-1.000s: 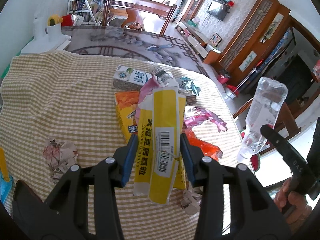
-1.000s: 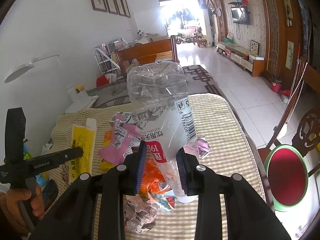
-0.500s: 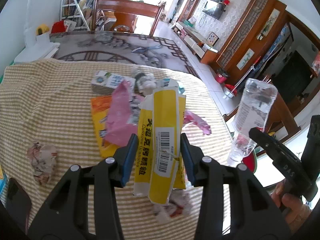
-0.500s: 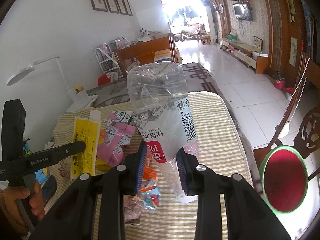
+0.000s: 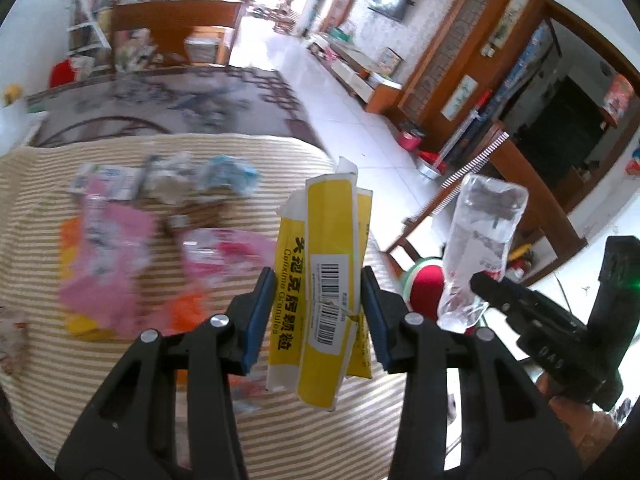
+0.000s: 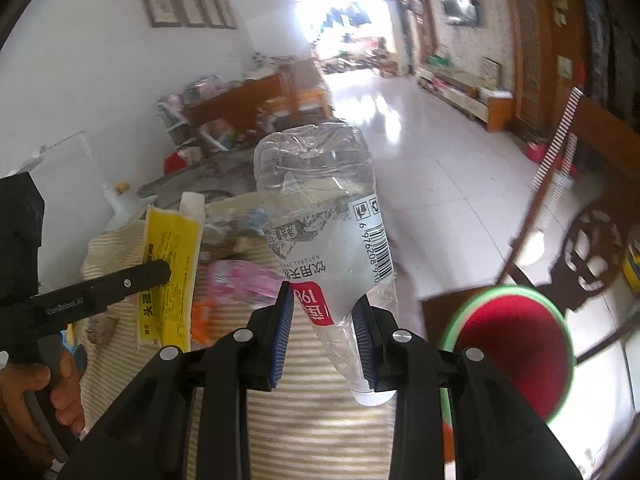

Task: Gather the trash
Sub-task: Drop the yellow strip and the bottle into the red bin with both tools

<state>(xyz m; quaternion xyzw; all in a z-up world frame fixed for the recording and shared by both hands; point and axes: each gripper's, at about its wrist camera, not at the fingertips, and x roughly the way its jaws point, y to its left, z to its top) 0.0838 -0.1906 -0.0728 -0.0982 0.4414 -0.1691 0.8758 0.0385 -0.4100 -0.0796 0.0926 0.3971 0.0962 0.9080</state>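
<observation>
Wrappers [image 5: 120, 240] strewn on tablecloth [image 5: 100, 380], stool [image 6: 516, 360] right of table, cabinet [image 6: 468, 92] behind

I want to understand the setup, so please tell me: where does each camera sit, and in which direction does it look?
Left wrist: sits on the left gripper, looking forward over the striped tablecloth toward the living room; its black fingers clamp a yellow medicine box; the right gripper appears at right.
Right wrist: sits on the right gripper, facing the bright doorway; its fingers clamp a crushed clear plastic bottle; the left hand shows at left.
Shared: both held items, the pink wrappers, the red stool.
</observation>
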